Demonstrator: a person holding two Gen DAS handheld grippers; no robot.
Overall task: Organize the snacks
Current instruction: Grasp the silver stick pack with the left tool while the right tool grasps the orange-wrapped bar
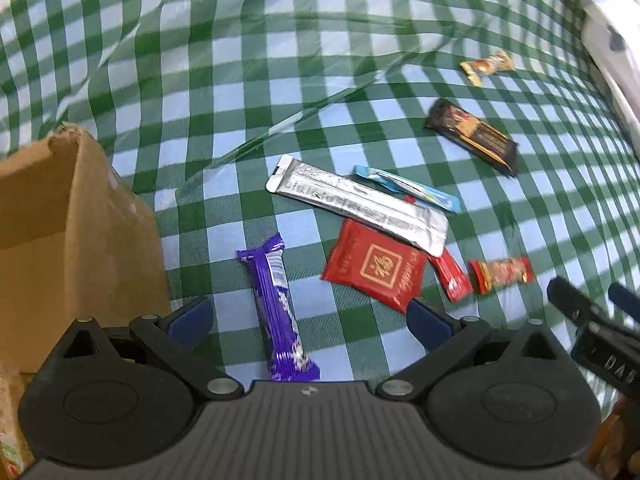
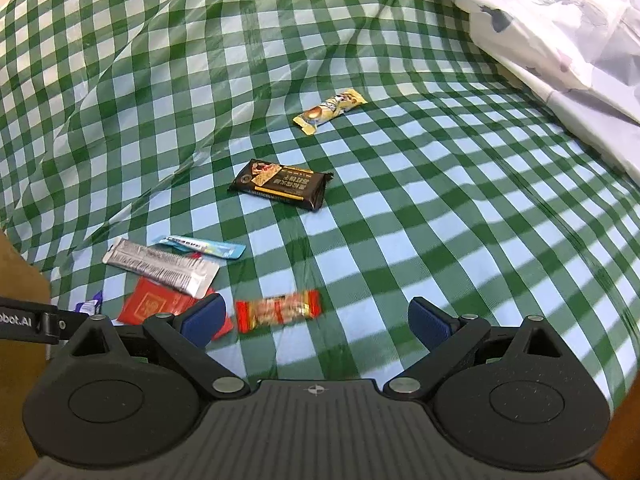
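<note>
Both grippers' jaws apart over scattered snacks, left gripper [image 2: 24, 322] lettered "obot.AI", wrapper print unreadable.

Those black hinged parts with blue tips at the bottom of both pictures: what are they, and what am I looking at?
They are two hand-held grippers, each with a camera looking along its fingers. One picture comes from the left gripper, the other from the right gripper. Both are open and hold nothing. Snacks lie on a green-and-white checked cloth: a purple wrapped bar between the left fingers, a red square packet, a long silver sachet, an orange-red candy bar, a dark chocolate bar and a yellow wrapped sweet. A brown cardboard box stands at the left.
</note>
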